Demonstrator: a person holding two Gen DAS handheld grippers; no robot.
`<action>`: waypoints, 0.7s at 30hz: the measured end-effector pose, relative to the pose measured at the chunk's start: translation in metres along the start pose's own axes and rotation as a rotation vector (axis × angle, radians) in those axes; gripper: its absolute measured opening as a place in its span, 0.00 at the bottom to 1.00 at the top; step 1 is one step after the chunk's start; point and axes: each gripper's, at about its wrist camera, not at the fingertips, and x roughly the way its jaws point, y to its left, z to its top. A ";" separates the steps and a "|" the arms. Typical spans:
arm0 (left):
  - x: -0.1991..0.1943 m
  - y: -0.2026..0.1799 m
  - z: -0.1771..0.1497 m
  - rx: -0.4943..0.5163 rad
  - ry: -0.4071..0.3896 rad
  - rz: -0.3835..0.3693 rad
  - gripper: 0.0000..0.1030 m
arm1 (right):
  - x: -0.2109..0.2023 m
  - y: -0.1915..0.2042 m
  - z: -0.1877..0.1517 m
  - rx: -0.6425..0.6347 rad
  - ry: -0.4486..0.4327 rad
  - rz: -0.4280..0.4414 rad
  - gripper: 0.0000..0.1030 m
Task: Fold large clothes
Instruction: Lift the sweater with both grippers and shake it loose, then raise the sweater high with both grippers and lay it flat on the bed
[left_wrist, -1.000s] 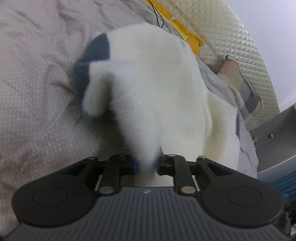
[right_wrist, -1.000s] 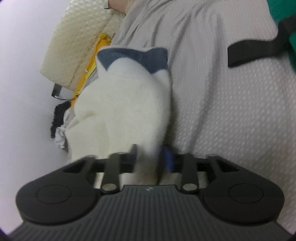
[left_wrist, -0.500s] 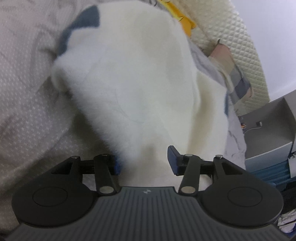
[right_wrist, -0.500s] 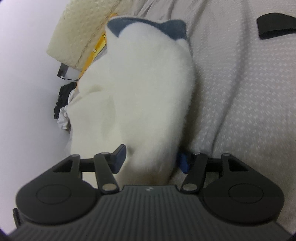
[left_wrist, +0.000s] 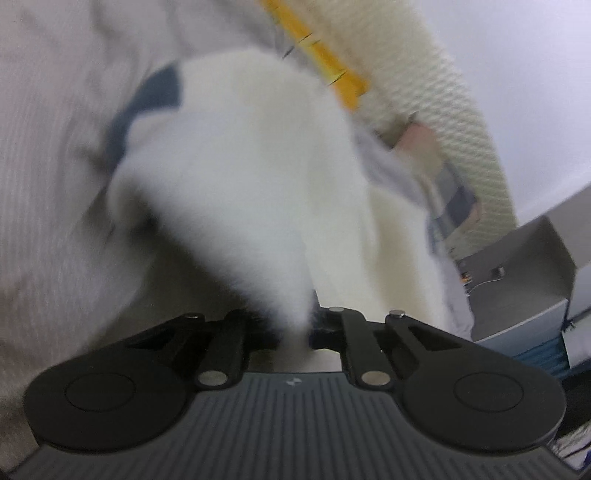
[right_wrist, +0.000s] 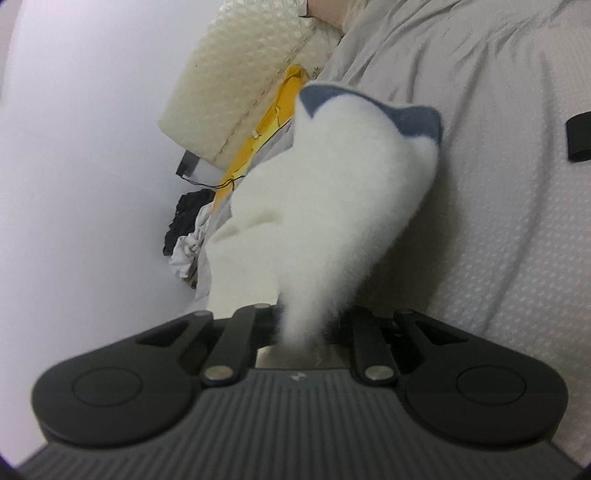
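Observation:
A white fluffy garment (left_wrist: 251, 177) with dark blue trim (left_wrist: 155, 92) hangs lifted over a grey bedsheet (left_wrist: 48, 147). My left gripper (left_wrist: 293, 332) is shut on a pinch of its white fabric. The same garment shows in the right wrist view (right_wrist: 332, 206), its blue trim (right_wrist: 417, 120) at the top. My right gripper (right_wrist: 306, 332) is shut on another pinch of the fabric. The fingertips of both grippers are buried in the fleece.
A cream quilted headboard (left_wrist: 424, 81) and a yellow cloth (left_wrist: 321, 55) lie beyond the garment. A grey cabinet (left_wrist: 524, 273) stands right. In the right view a black strap (right_wrist: 578, 136) lies on the sheet, and a dark and white clothes pile (right_wrist: 188, 236) sits left.
Half a second ago both grippers were open around the garment; now both have closed on the fabric and the garment is lifted into narrow peaks. The left view is motion-blurred.

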 end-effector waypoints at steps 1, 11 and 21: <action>-0.008 -0.004 0.000 0.016 -0.022 -0.023 0.12 | -0.003 -0.001 -0.001 0.002 -0.004 -0.001 0.15; -0.092 -0.019 -0.008 0.056 -0.155 -0.190 0.12 | -0.061 0.037 -0.022 -0.129 -0.092 0.114 0.15; -0.170 -0.052 -0.012 0.125 -0.221 -0.244 0.11 | -0.117 0.084 -0.030 -0.200 -0.178 0.198 0.15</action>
